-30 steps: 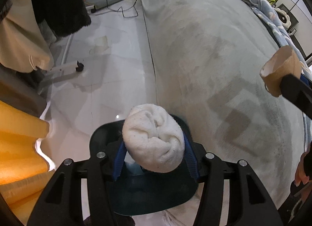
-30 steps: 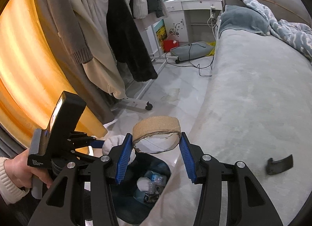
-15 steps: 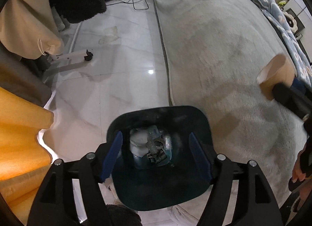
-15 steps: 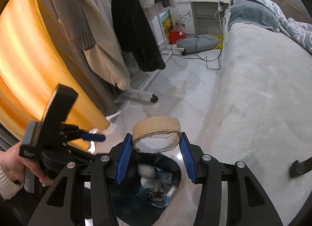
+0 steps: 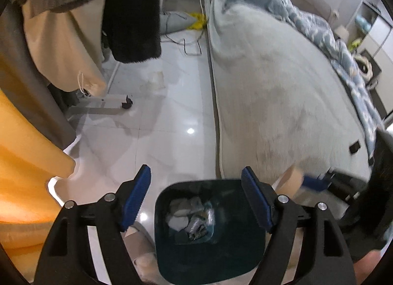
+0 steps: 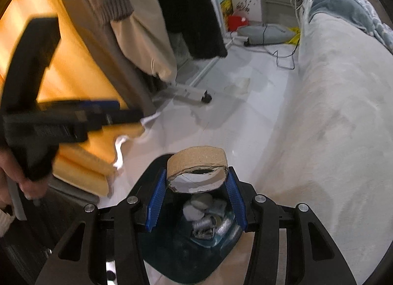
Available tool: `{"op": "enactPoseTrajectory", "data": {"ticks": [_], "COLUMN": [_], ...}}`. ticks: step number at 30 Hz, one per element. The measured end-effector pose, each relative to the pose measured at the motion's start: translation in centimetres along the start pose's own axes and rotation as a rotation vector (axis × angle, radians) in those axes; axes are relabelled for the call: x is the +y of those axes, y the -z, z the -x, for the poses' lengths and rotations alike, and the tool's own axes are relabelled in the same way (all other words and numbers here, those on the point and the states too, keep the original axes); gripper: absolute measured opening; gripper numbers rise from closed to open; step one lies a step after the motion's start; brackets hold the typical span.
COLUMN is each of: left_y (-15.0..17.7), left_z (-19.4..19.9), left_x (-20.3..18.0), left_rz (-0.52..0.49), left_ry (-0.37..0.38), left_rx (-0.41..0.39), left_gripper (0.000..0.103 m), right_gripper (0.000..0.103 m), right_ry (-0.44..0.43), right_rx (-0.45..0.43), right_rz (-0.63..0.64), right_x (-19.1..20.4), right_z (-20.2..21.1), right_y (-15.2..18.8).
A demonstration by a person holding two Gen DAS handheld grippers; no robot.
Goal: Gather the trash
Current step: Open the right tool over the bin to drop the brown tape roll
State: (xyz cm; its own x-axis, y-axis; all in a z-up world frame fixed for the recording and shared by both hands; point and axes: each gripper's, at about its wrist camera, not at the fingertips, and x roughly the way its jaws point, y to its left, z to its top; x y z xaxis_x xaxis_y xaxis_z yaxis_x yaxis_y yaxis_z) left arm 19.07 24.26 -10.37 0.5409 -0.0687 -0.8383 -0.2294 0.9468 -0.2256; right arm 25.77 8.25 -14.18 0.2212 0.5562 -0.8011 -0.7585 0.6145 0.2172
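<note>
— What's in your hand-held grippers?
— My left hand-held gripper [image 5: 196,184] has just been opening, nothing between its jaws. My right hand-held gripper [image 6: 195,181] clamps the cardboard tape core [image 6: 196,170] at lower centre, above the dark bin [image 6: 172,248].

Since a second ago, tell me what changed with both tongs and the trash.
The left tongs let go of the white wad: their jaws have just been opening, nothing is between them now, and the wad lies in the dark bin with the other trash. The right tongs came in over the bin. Unchanged: they remain clamped on the cardboard tape ring, not yet dropped.
</note>
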Motion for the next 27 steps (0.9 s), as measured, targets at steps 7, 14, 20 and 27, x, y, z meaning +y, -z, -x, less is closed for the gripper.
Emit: {"op": "enactPoseTrajectory", "data": {"ticks": [7, 14, 20, 27], "left_y": [-0.8, -1.2, -1.6, -2.2], "left_z": [2.1, 3.6, 5.4, 6.8], "left_x": [0.1, -0.3, -0.4, -1.0], "left_rz": [0.014, 0.012, 0.031, 0.012], "left_ry": [0.018, 0.040, 0.069, 0.068], "left_rx": [-0.083, -0.165, -0.246, -0.317], "left_gripper": [0.072, 0.067, 0.067, 0.067], "right_gripper": [0.050, 0.051, 0.064, 0.072], "right_ry": [-0.006, -0.020, -0.015, 0.007], "right_rx": [0.086, 0.154, 0.211, 0.197], "right_rz": [0.033, 0.090, 0.129, 0.154], "right_x": [1.2, 2.5, 3.1, 3.4], "right_z": [-1.8, -3.0, -3.5, -2.5], "right_y": [1.0, 1.6, 2.1, 2.7]}}
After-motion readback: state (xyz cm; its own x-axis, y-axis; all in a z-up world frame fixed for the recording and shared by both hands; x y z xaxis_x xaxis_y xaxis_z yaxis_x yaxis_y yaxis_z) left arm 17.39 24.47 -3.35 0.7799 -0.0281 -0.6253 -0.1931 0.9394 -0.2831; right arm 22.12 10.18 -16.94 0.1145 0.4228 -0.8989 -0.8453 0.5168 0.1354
